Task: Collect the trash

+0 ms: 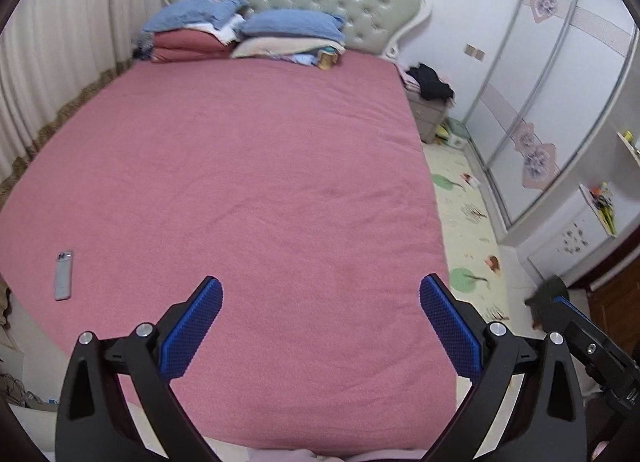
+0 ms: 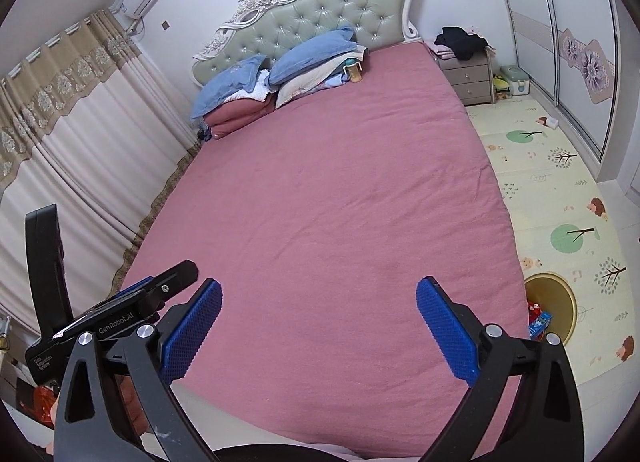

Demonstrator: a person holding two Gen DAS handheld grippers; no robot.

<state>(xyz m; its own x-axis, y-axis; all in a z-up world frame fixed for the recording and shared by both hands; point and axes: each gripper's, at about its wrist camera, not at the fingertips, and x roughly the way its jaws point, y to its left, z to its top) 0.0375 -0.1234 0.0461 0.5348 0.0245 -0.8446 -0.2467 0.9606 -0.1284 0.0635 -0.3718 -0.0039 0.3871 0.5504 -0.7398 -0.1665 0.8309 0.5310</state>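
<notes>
My left gripper (image 1: pixel 320 326) is open and empty above the near end of a pink bed (image 1: pixel 248 166). My right gripper (image 2: pixel 318 326) is open and empty over the same bed (image 2: pixel 340 190). A round yellow bin (image 2: pixel 554 308) with colourful wrappers inside stands on the floor mat by the bed's right side, right of my right gripper. A small grey remote-like object (image 1: pixel 64 275) lies on the bed at the left. The left gripper's body (image 2: pixel 120 314) shows at the left in the right wrist view, and the right gripper's body (image 1: pixel 580 330) at the right in the left wrist view.
Blue pillows (image 1: pixel 292 24) and folded bedding lie by the headboard, with a bottle (image 2: pixel 354 72) beside them. A nightstand (image 2: pixel 468 76) with dark clothes stands at the far right. A patterned floor mat (image 2: pixel 560 198), a wardrobe (image 1: pixel 532 94) and curtains (image 2: pixel 60 150) surround the bed.
</notes>
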